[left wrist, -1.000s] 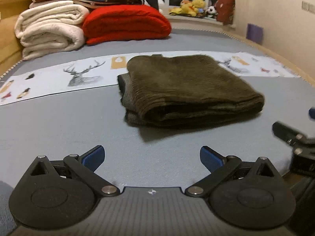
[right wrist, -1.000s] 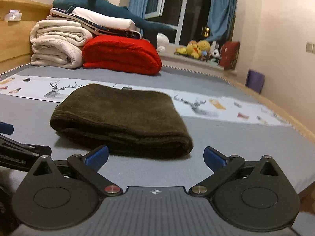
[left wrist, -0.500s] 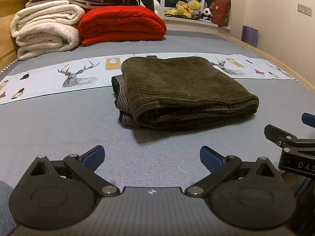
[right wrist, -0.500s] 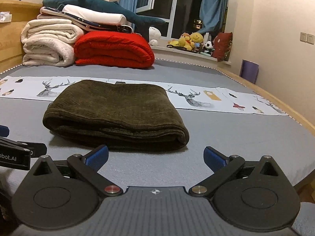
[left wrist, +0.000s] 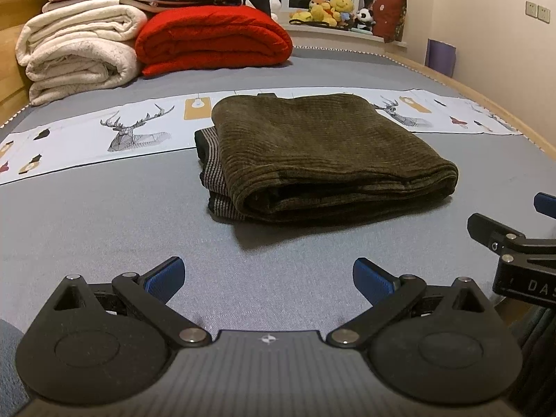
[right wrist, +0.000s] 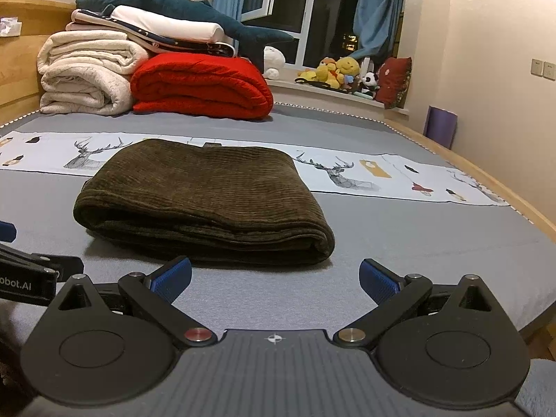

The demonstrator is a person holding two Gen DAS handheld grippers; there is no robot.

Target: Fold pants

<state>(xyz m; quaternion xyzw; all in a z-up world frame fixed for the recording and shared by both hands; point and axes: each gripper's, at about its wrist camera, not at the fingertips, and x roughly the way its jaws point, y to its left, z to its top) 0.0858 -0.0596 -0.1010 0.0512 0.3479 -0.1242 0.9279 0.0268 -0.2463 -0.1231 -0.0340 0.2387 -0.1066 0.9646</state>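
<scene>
The dark olive corduroy pants lie folded in a thick rectangular bundle on the grey bed; a striped waistband shows at their left end. They also show in the right wrist view. My left gripper is open and empty, a short way in front of the bundle. My right gripper is open and empty, just in front of the bundle's near fold. The right gripper shows at the right edge of the left wrist view.
A white runner with deer prints crosses the bed behind the pants. Rolled cream blankets, a red blanket and a plush shark are stacked at the back. Stuffed toys sit on the windowsill. The bed's wooden edge runs along the right.
Both grippers have drawn back slightly and tilted, so the view has shifted. The folded pants have not moved. Both grippers stay open.
</scene>
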